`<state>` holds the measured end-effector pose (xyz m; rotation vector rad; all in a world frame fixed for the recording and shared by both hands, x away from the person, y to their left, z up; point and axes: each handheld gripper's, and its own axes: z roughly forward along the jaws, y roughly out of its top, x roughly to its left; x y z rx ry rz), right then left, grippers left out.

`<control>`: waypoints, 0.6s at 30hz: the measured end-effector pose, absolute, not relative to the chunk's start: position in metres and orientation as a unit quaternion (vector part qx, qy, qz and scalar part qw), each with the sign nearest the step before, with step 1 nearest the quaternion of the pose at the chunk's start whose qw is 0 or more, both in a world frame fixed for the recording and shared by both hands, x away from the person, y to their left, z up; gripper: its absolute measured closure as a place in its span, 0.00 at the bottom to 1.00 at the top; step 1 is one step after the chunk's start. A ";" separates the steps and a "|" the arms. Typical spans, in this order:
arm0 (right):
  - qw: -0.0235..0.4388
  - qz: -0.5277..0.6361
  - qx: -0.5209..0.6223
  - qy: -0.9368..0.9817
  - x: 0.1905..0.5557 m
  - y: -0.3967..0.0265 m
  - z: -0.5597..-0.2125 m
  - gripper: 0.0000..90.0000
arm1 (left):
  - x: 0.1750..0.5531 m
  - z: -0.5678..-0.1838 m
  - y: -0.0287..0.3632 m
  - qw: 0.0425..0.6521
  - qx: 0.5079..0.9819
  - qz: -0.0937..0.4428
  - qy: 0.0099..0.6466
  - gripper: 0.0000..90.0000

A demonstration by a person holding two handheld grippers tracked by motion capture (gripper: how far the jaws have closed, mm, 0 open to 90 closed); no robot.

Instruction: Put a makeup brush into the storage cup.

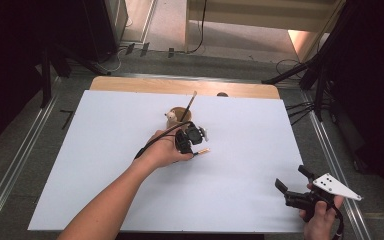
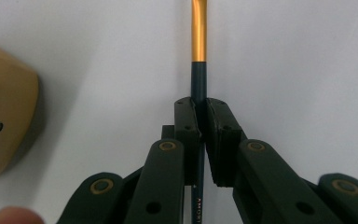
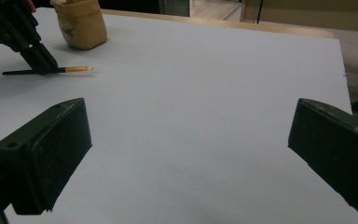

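Left gripper view: left gripper (image 2: 199, 119) clamped on slim dark-handled brush with gold ferrule (image 2: 198, 56), flat on white table (image 2: 284, 56). Right gripper (image 3: 191, 154) jaws wide apart, holding nothing.

left gripper (image 2: 200, 126) clamps down on the dark brush handle (image 2: 199, 81) — pads pressed to both sides of it. gold ferrule (image 2: 198, 30) runs on ahead over the white table (image 2: 284, 56) — tan holder (image 2: 4, 121) at left edge.
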<state>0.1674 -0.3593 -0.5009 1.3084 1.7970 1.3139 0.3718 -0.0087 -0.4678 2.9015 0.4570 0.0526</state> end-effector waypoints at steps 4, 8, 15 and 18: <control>0.276 0.488 0.488 0.669 0.167 -0.360 -0.501 0.00 | 0.373 -0.463 -0.005 0.120 0.979 0.010 0.163 0.94; 0.276 0.489 0.488 0.668 0.167 -0.359 -0.501 0.00 | 0.375 -0.458 -0.001 0.134 0.976 0.010 0.169 0.94; 0.276 0.489 0.488 0.669 0.168 -0.359 -0.501 0.00 | 0.376 -0.452 0.003 0.156 0.972 0.016 0.172 0.94; 0.276 0.489 0.488 0.669 0.168 -0.359 -0.501 0.00 | 0.376 -0.448 0.005 0.163 0.971 0.021 0.171 0.94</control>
